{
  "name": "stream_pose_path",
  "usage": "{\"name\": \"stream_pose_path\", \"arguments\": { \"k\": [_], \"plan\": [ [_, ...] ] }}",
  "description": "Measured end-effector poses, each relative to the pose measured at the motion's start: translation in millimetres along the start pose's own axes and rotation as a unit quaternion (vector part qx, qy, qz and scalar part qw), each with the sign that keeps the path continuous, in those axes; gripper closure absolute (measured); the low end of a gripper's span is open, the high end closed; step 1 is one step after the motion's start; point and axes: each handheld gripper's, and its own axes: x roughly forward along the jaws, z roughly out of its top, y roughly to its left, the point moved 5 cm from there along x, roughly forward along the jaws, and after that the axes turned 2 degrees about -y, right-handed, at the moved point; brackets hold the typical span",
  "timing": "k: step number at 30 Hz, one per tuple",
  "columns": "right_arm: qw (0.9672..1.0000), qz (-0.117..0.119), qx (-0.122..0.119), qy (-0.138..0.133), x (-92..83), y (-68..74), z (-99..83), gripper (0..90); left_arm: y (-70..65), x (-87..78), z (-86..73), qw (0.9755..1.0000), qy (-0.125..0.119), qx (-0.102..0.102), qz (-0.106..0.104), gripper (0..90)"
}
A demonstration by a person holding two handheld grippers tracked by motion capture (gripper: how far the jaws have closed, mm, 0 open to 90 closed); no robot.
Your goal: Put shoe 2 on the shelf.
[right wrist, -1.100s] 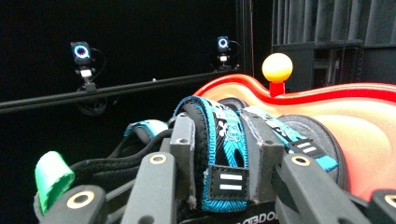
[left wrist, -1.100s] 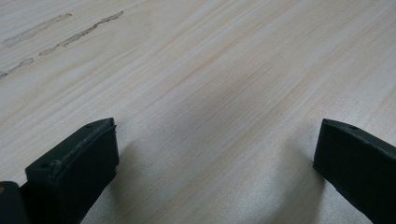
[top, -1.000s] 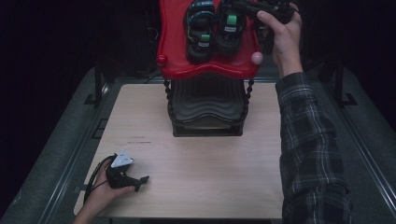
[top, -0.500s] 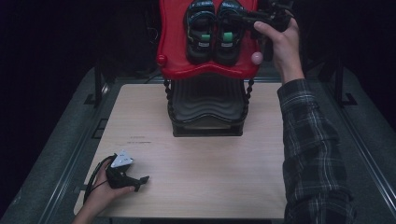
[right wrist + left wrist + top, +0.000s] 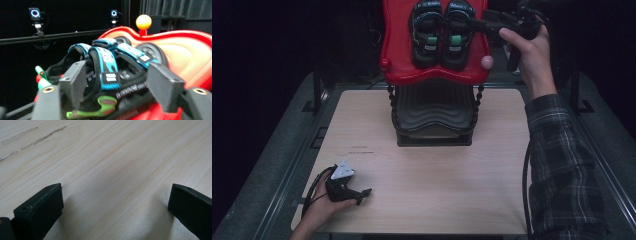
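Observation:
Two black sandals with blue straps and green tabs lie side by side on a red shelf (image 5: 398, 62): the left sandal (image 5: 426, 31) and the right sandal (image 5: 457, 34). My right gripper (image 5: 486, 24) reaches in from the right at the right sandal's edge. Its jaws have just been opening and now stand apart on either side of the sandal's (image 5: 110, 75) strapped end, without the pads pressing on it. My left gripper (image 5: 362, 192) rests on the wooden table (image 5: 437, 185) at the front left, open, with only bare wood between its jaws (image 5: 116, 190).
The red shelf tops a black ribbed rack (image 5: 434, 117) at the back middle of the table, with a pink ball (image 5: 487, 62) and a red knob (image 5: 385, 64) at its front corners. Dark rails run along both sides of the table.
The right sandal, first tilted under my right gripper, now lies flat beside the left one. My right gripper has let go of it and drawn back to the right. The left hand stayed put.

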Motion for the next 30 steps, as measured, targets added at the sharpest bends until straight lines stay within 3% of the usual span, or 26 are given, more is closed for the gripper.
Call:
{"name": "stream_pose_path", "arguments": {
  "k": [6, 10, 26, 30],
  "plan": [
    [0.9999, -0.012, 0.004, 0.009, -23.8, 1.0, -14.2, 20.2, 0.0, -0.1, 0.0, 1.0, 0.001, 0.0, 0.0, 0.0],
    [0.9994, -0.029, 0.007, 0.018, -36.7, 3.0, -24.7, 20.2, 0.0, 0.0, 0.0, 1.0, 0.0, 0.0, 0.0, 0.0],
    [0.9986, -0.042, 0.01, 0.031, -81.9, 16.0, -64.5, 20.4, 0.0, -0.3, 0.0, 1.0, 0.002, 0.0, 0.0, 0.0],
    [0.9979, -0.047, 0.013, 0.042, -94.4, 20.4, -84.3, 20.6, 0.0, -0.2, 0.0, 1.0, 0.002, 0.0, 0.0, 0.0]
  ]
}}
